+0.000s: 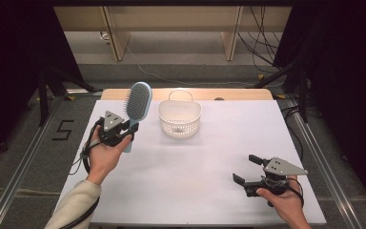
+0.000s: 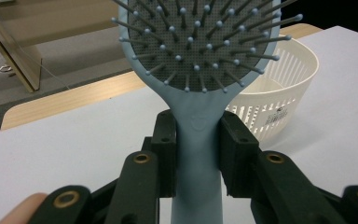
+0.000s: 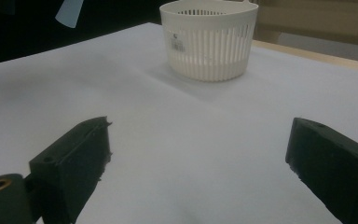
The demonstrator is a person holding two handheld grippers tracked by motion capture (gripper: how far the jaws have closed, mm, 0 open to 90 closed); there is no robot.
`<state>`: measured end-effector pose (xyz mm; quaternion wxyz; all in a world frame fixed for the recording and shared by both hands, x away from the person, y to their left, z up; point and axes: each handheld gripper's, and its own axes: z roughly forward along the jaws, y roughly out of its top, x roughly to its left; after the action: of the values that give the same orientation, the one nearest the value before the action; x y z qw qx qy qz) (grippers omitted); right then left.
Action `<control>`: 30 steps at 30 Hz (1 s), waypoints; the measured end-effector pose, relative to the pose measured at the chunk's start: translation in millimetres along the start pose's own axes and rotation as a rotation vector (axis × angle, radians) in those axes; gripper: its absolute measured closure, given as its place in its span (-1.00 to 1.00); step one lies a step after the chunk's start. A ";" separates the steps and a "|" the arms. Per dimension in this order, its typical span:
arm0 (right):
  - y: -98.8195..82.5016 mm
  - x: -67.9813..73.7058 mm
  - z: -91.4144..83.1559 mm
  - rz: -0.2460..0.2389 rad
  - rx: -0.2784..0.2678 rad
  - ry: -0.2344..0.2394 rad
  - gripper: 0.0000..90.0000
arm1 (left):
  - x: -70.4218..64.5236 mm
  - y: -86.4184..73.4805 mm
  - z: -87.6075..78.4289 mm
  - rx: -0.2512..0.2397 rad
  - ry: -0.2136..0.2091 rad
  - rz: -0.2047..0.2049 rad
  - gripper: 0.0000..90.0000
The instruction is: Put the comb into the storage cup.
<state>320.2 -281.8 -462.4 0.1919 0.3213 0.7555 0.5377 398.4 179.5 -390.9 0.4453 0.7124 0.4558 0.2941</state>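
Note:
A light blue hairbrush (image 1: 137, 104) with grey bristles stands upright at the table's left, its head above the white sheet. My left gripper (image 1: 124, 130) is shut on the hairbrush's handle (image 2: 198, 154), both pads pressing its sides. Right of the brush sits a white slotted basket (image 1: 180, 118) with a thin handle, nothing visible inside. The basket (image 2: 279, 88) shows behind the brush head in the left gripper view. My right gripper (image 1: 246, 168) rests low at the front right, jaws wide apart with nothing between them. The basket (image 3: 208, 39) lies straight ahead of that gripper (image 3: 200, 158).
A white sheet (image 1: 205, 162) covers the table, with a strip of wood (image 1: 228, 94) showing at the far edge. Wooden furniture legs (image 1: 116, 38) and cables stand on the floor beyond. Metal rails run along both sides of the table.

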 end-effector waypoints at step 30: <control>0.0 0.0 -0.1 -0.001 0.000 -0.001 -0.84 | -3.1 8.9 3.5 -0.020 -0.008 -0.002 0.56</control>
<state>320.2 -281.8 -462.4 0.1925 0.3212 0.7554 0.5376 403.5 173.8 -384.4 0.4545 0.7087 0.4515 0.2953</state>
